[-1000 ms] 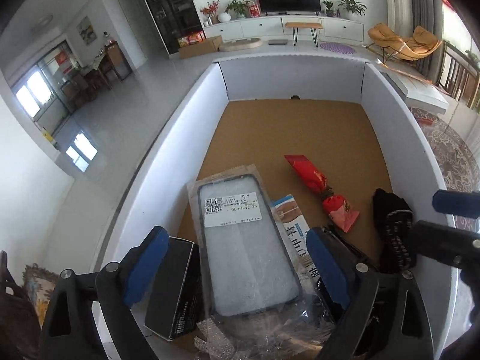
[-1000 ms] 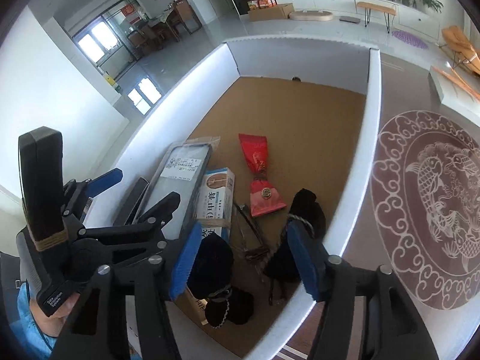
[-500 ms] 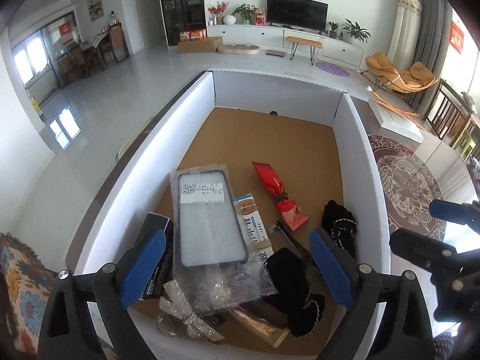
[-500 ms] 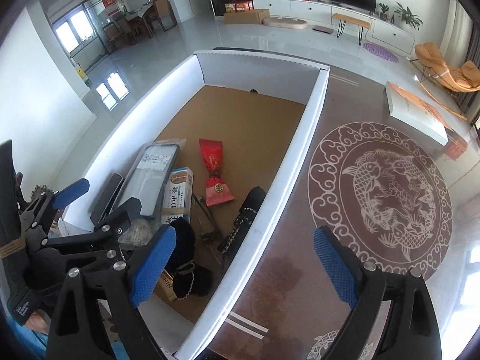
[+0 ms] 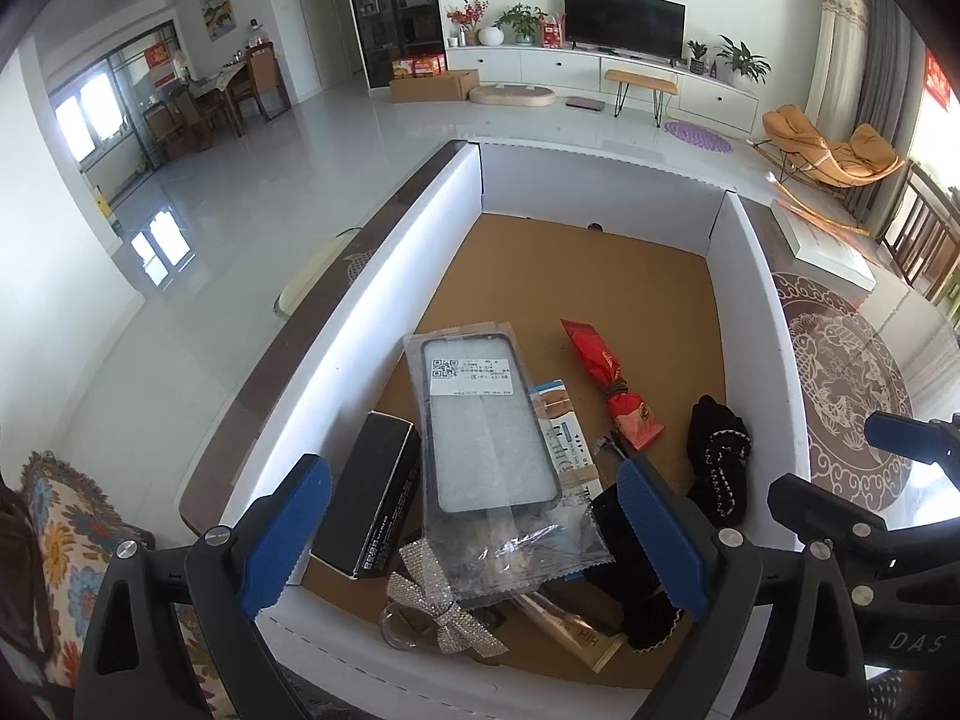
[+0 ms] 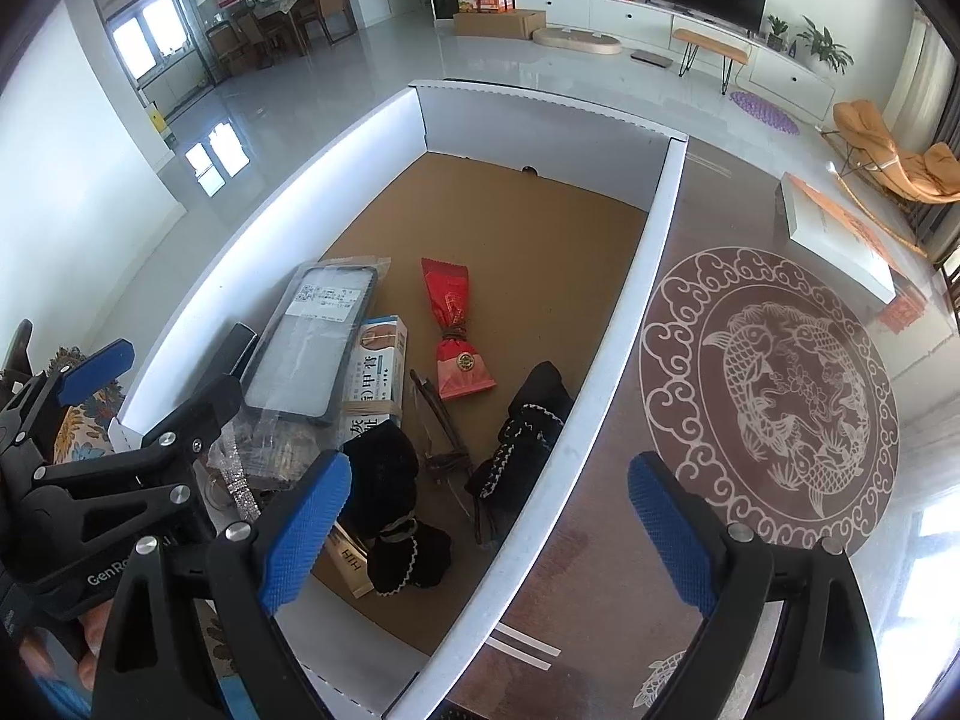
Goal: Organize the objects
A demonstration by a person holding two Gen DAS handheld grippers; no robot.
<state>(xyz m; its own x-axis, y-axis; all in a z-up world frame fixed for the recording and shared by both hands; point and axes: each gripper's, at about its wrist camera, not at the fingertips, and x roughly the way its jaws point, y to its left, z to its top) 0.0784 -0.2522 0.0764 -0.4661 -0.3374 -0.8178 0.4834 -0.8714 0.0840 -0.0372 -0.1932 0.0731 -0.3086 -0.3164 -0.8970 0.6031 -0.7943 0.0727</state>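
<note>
Holding both grippers, left gripper (image 5: pixel 474 531) and right gripper (image 6: pixel 489 525), spread, empty above box (image 6: pixel 612 348); 2 socks (image 6: pixel 528 420) inside, sorted.

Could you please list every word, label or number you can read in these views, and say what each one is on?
"GenRo", cut off: left gripper body, seen in the right wrist view.
"DAS": right gripper body, seen in the left wrist view.
"甲膏": white medicine box.
"HH": tan box.
QR code and small print on the phone case label: too small to read.
Print on the black box: blurred.

television (image 5: pixel 624 15), orange rocking chair (image 5: pixel 831 147), dining table (image 5: pixel 231 81)
</note>
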